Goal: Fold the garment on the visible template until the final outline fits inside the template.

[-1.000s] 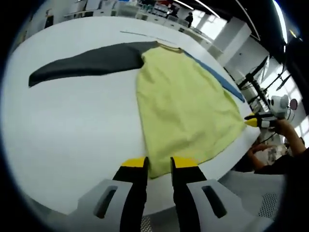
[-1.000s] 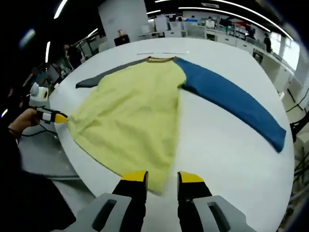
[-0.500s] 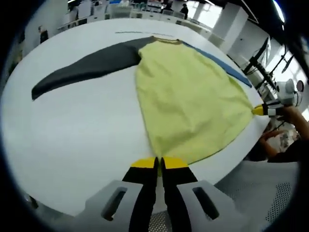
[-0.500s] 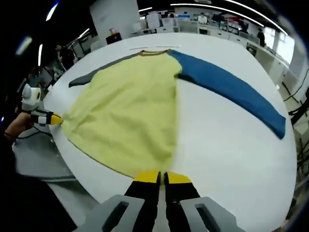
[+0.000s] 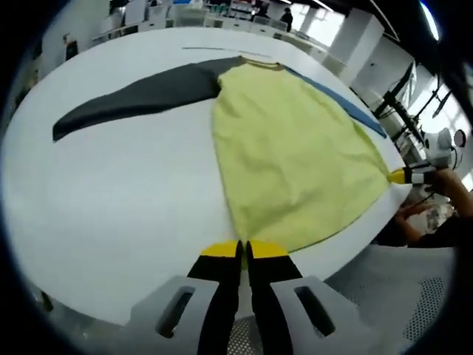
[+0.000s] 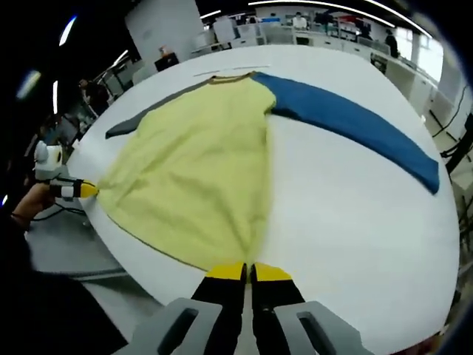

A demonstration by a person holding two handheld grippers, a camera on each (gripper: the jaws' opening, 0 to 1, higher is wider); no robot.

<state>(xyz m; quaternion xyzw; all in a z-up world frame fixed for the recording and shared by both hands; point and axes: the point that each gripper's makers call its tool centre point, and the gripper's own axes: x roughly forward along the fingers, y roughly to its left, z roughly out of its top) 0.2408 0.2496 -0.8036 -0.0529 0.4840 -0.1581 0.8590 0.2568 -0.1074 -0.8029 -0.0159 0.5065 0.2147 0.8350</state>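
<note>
While my left hand-held gripper (image 5: 243, 250) pinches one hem corner of the shirt (image 5: 295, 155), my right hand-held gripper (image 6: 248, 272) pinches the other, both with jaws closed on the cloth. Shirt lies flat on the white desk (image 5: 111, 200), yellow body spread, hem along the desk's near edge, collar toward the far edge. Grey sleeve (image 5: 140, 96) stretches out to one side, blue sleeve (image 6: 355, 126) to the other. Each view catches my other gripper at the opposite hem corner. Office benches stand beyond the desk.
</note>
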